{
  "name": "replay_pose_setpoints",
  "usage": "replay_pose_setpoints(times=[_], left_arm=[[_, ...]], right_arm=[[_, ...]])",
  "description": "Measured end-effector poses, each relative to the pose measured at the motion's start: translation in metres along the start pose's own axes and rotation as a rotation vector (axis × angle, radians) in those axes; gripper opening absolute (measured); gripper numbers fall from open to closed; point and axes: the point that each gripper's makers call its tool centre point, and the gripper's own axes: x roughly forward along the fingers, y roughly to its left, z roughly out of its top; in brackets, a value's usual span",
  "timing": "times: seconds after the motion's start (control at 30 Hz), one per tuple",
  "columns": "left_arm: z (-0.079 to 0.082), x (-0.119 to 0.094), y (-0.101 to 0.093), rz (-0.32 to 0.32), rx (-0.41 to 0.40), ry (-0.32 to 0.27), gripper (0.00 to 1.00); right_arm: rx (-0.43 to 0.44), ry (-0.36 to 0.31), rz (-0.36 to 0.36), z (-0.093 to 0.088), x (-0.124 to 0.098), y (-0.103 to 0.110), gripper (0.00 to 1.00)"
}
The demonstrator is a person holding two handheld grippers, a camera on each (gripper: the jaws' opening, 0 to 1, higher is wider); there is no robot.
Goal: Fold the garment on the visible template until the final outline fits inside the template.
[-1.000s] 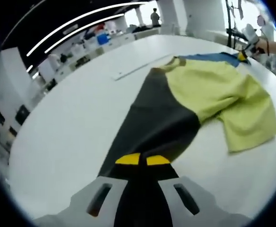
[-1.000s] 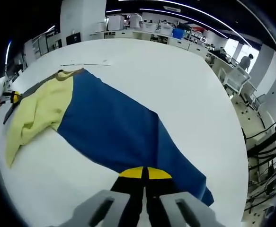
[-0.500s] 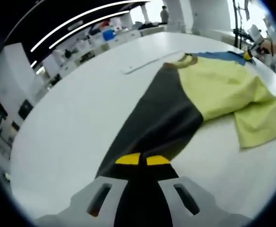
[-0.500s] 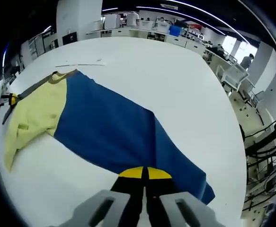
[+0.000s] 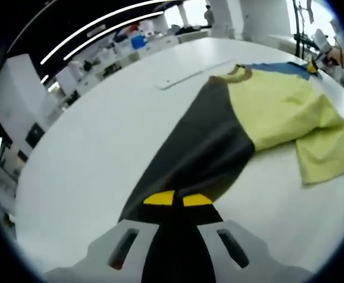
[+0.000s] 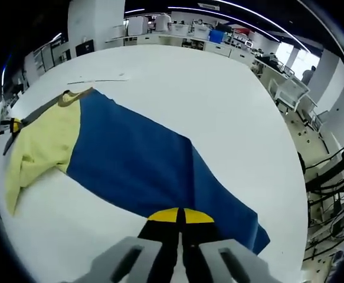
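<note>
A garment lies spread on the white table (image 5: 89, 153), with a yellow-green middle (image 5: 278, 112), a dark grey side (image 5: 201, 147) and a blue side (image 6: 136, 159). My left gripper (image 5: 177, 199) is shut on the near end of the dark grey side. My right gripper (image 6: 180, 216) is shut on the near edge of the blue side. The yellow middle (image 6: 42, 141) bunches between the two, one loose flap (image 5: 325, 156) hanging toward the table edge. A thin template line (image 5: 192, 73) runs on the table just beyond the collar (image 5: 238, 72). The right gripper's yellow tips (image 5: 313, 67) show at the far blue end.
The large white table (image 6: 207, 100) stretches open beyond the garment. Desks, shelves and a blue box (image 5: 137, 42) stand far behind it, with chairs (image 6: 292, 94) off the table's right edge. A hand (image 5: 341, 56) holds the other gripper at the upper right.
Both views have shifted slightly with the hands. The garment lies a little more drawn out between the two grippers, and both jaws stay shut on the cloth.
</note>
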Motion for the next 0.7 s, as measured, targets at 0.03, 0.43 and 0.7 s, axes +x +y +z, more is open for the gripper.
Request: replay_pose_setpoints(times=[0.03,0.43,0.7], left_arm=[[0.0,-0.001,0.0,0.001,-0.006,-0.001,0.05],[0.04,-0.031,-0.035,-0.094,0.009,-0.154,0.46],[0.06,-0.051,-0.071,-0.165,0.023,-0.246,0.7]], right_arm=[[0.005,-0.012,0.002,0.001,-0.001,0.0,0.0],[0.134,-0.146,0.081,0.024,-0.028,0.029,0.35],[0.11,-0.197,0.156,0.03,-0.05,0.063,0.55]])
